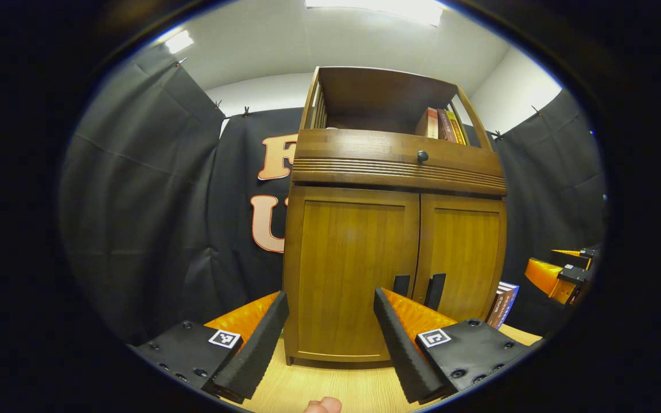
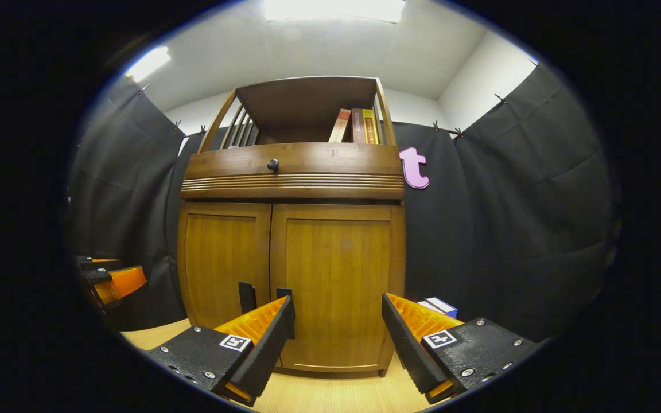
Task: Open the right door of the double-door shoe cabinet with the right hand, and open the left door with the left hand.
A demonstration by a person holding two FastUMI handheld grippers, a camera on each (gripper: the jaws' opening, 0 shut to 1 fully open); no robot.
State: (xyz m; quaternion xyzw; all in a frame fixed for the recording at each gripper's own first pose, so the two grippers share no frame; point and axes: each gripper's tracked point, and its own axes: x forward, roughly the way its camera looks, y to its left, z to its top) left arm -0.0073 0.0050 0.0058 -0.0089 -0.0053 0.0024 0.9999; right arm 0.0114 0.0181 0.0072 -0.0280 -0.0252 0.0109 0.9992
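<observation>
— While both doors are closed, where does the shoe cabinet (image 1: 393, 229) sit in the left gripper view?

— Centre of the frame, standing on a pale wooden table (image 1: 330, 387). The left door (image 1: 350, 269) fills the middle, the right door (image 1: 462, 258) lies toward the right, and two dark handles, the left handle (image 1: 401, 284) and the right handle (image 1: 435, 291), stand side by side at the seam.

— And the left gripper (image 1: 330, 338)?

— Spread wide at the bottom of the frame, nothing between its fingers, apart from the cabinet. Its right-hand finger overlaps the lower part of the left handle in the picture; I cannot tell whether they touch. A fingertip (image 1: 323, 405) peeks in at the bottom edge.

— What about the right gripper view?

— There the right door (image 2: 336, 281) is central, the left door (image 2: 224, 264) to its left, the handles (image 2: 247, 297) low at the seam. The right gripper (image 2: 337, 338) is wide too, holding nothing, short of the door.

— Anything else?

— A drawer with a dark knob (image 1: 422, 155) sits above the doors, books (image 1: 442, 125) stand on the open shelf on top, and more books (image 1: 502, 304) lean at the cabinet's lower right. The other gripper (image 2: 109, 281) shows at the left edge of the right gripper view.
</observation>
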